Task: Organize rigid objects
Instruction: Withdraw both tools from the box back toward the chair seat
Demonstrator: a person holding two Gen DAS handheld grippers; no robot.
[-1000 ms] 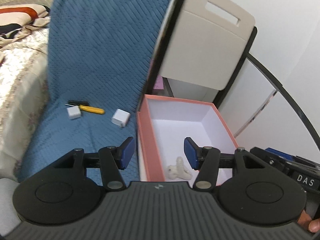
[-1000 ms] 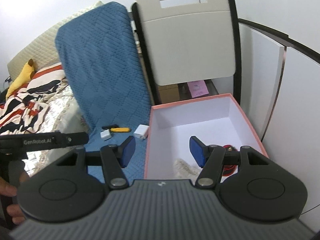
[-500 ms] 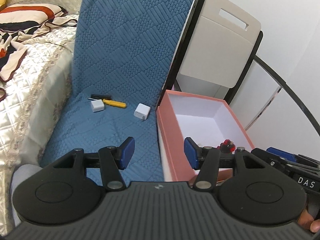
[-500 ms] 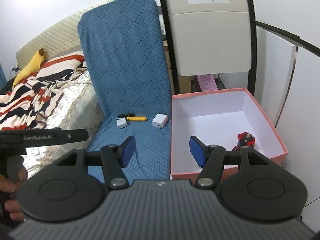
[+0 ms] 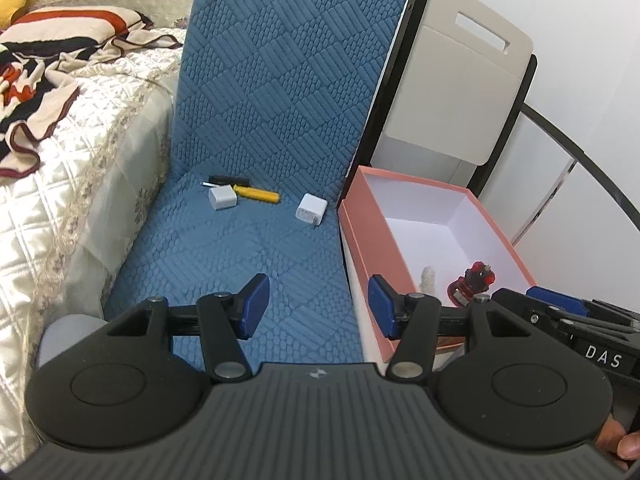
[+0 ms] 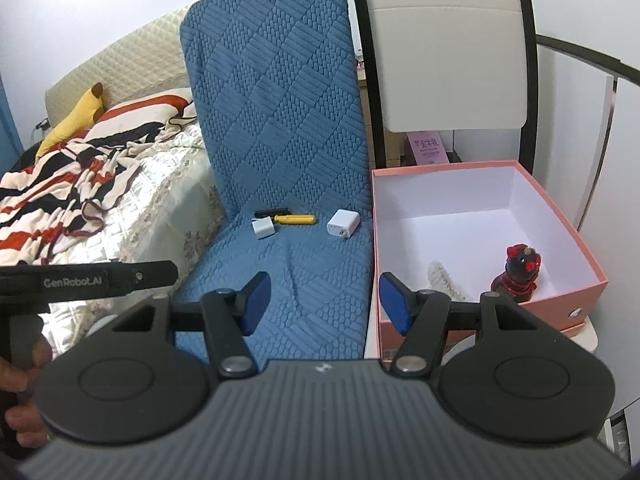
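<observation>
Chargers (image 6: 343,223), two white ones, are lying on the blue cushion (image 6: 280,120) beside my pink box (image 6: 560,216) (red figurine (image 6: 520,270) inside). I'm holding both the left gripper (image 5: 316,306) and right gripper (image 6: 324,304) with fingers parted and gripping nothing.

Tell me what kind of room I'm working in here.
Most likely a bedroom at home: a bed with a quilted cover and striped blanket on the left, a plush toy by its padded headboard, and a blue-covered chair beside it.
</observation>
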